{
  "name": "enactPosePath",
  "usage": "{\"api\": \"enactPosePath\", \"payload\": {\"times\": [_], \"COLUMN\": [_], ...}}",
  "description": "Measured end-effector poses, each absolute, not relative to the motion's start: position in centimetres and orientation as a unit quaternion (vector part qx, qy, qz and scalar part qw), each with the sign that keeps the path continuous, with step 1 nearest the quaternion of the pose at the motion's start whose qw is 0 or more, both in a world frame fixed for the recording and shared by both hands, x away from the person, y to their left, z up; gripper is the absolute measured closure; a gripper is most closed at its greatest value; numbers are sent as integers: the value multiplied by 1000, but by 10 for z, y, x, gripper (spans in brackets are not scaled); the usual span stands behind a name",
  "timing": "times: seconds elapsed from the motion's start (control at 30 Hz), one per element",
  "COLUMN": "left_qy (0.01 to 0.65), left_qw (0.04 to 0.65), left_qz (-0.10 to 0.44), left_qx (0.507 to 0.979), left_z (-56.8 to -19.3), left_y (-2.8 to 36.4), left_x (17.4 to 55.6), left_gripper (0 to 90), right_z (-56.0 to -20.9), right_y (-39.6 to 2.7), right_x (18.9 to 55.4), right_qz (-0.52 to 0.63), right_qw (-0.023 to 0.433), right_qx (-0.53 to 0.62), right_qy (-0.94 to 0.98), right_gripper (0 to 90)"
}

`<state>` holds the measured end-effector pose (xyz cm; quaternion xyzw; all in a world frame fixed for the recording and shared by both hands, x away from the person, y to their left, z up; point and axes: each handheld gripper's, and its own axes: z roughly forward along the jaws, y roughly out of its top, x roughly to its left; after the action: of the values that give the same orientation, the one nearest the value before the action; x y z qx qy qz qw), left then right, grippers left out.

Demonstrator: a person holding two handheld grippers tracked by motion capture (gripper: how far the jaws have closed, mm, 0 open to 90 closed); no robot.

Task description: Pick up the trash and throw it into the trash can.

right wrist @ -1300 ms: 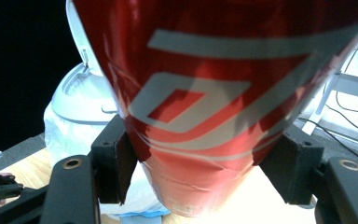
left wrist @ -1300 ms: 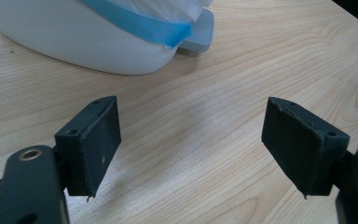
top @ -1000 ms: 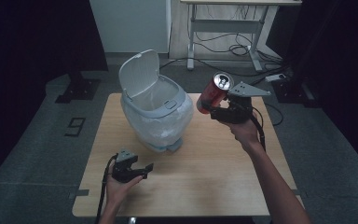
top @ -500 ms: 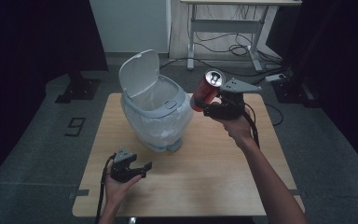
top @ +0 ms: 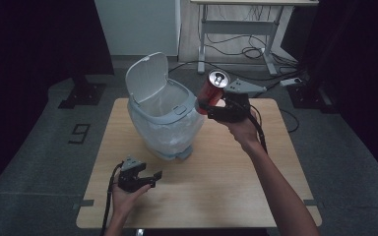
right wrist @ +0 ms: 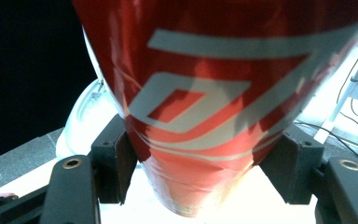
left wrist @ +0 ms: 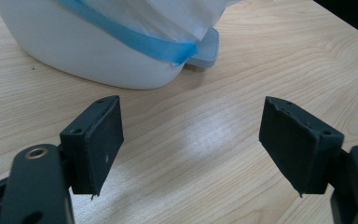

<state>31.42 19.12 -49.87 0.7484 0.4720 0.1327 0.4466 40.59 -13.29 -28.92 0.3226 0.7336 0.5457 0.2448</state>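
Your right gripper point(top: 211, 105) pinches the red can point(top: 211, 87) low on its body, the pads pressing either side near the base, as the right gripper view confirms point(right wrist: 205, 116). The can sits tilted in the air, its opened top up and away from you, just beside the bin point(top: 163, 118) rim, above the far right part of the tabletop point(top: 236, 187). The bin's lid stands open and a liner shows inside. Judged from its thin metal wall and opened top, the can is light, probably empty, smooth and easily dented; a firm squeeze would crease it, a slack one could let it slide. Mid-body is the sounder place to hold. Your left gripper point(top: 147, 178) rests near the tabletop's near left corner, jaws spread, nothing between them.
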Motion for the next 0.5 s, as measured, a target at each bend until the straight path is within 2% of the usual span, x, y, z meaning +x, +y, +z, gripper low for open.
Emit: {"api": "enactPosePath", "payload": {"times": [0.5], "left_qy": [475], "left_qw": [445], "left_qz": [134], "left_qx": [747], "left_z": [-499], "left_y": [194], "left_x": [314], "left_gripper": [214], "right_z": [-281], "right_y": [-118], "right_x": [412], "right_qz": [545], "right_qw": [241], "right_qx": [318], "right_qy": [738], "right_gripper": [332]}}
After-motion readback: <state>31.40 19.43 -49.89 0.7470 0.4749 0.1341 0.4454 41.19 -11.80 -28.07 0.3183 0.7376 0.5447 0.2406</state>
